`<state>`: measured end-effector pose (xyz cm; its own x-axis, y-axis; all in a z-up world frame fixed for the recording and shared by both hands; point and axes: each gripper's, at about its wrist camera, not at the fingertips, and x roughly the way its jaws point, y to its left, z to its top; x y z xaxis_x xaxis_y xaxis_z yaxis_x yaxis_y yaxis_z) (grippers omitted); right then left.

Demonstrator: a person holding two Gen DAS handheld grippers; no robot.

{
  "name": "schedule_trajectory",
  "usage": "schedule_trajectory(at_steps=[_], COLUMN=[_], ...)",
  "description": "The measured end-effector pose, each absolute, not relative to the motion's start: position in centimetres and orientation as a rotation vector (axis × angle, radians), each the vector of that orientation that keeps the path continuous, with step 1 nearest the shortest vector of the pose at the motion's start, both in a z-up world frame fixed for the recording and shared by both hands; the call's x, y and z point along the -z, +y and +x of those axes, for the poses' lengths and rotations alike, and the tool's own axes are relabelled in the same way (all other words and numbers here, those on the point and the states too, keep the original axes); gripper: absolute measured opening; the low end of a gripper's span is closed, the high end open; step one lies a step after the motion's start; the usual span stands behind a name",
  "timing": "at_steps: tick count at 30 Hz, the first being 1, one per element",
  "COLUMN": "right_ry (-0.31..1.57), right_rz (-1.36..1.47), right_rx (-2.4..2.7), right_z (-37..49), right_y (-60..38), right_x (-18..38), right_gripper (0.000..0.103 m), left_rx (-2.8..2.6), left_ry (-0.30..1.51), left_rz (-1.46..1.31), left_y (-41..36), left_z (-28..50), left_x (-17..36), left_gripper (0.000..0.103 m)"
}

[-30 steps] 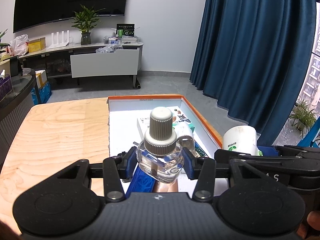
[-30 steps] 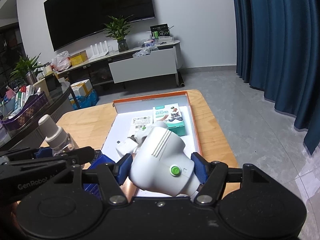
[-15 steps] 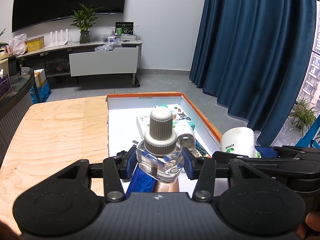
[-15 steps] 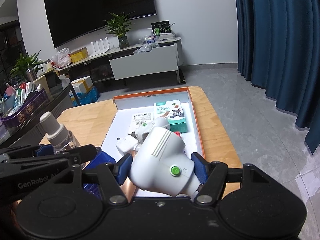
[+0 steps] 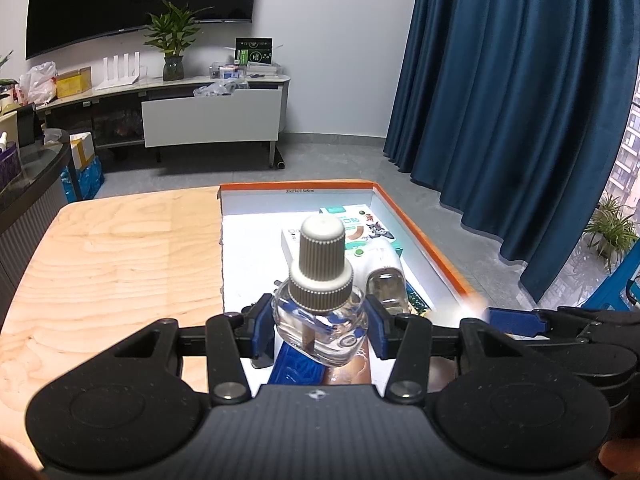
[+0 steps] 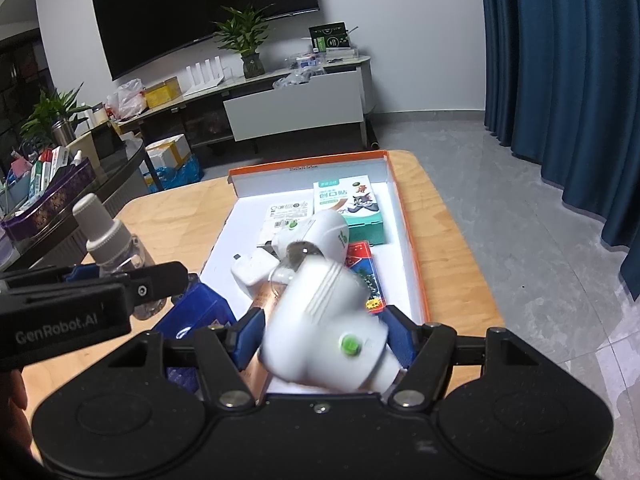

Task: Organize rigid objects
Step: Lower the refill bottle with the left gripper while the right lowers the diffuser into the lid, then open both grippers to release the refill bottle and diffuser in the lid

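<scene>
My left gripper [image 5: 320, 332] is shut on a clear glass bottle [image 5: 320, 304] with a ribbed grey cap, held upright above the near end of an orange-rimmed white box [image 5: 420, 236]. The right wrist view shows that bottle [image 6: 108, 240] to the left. My right gripper [image 6: 326, 336] has its jaws opening. A white plug-in device with a green button [image 6: 328, 320] lies between them, blurred and tipped to the left, slipping free over the box [image 6: 408, 232].
The box holds a teal plaster carton [image 6: 352, 208], a white carton [image 6: 288, 216], a second white device with a bottle [image 6: 320, 236], a white charger [image 6: 252, 268], a red-green pack [image 6: 364, 268] and a blue pack [image 6: 192, 312]. Bare wooden table [image 5: 120, 260] lies left.
The white device has tipped and dropped between the right jaws, which have widened; it no longer shows in the left wrist view. The left gripper and bottle kept still.
</scene>
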<state>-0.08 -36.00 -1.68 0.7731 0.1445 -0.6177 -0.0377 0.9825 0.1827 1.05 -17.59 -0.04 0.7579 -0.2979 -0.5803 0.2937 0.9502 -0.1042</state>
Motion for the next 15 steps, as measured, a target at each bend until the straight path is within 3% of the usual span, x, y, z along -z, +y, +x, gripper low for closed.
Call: schedule_trajectory(at_steps=[13, 15], right_ry=[0.578, 0.576], right_rz=[0.224, 0.223], right_rx=[0.022, 0.033], right_z=[-1.4, -1.5], right_y=[-39.0, -39.3], right_x=[0.0, -0.2], right_gripper=[0.081, 0.081], left_rx=[0.418, 0.43], left_ry=[0.657, 0.662], left_rz=[0.015, 0.011], left_y=[-19.0, -19.1], left_z=[2.3, 2.4], left_x=[1.2, 1.3], left_gripper=[0.049, 0.055])
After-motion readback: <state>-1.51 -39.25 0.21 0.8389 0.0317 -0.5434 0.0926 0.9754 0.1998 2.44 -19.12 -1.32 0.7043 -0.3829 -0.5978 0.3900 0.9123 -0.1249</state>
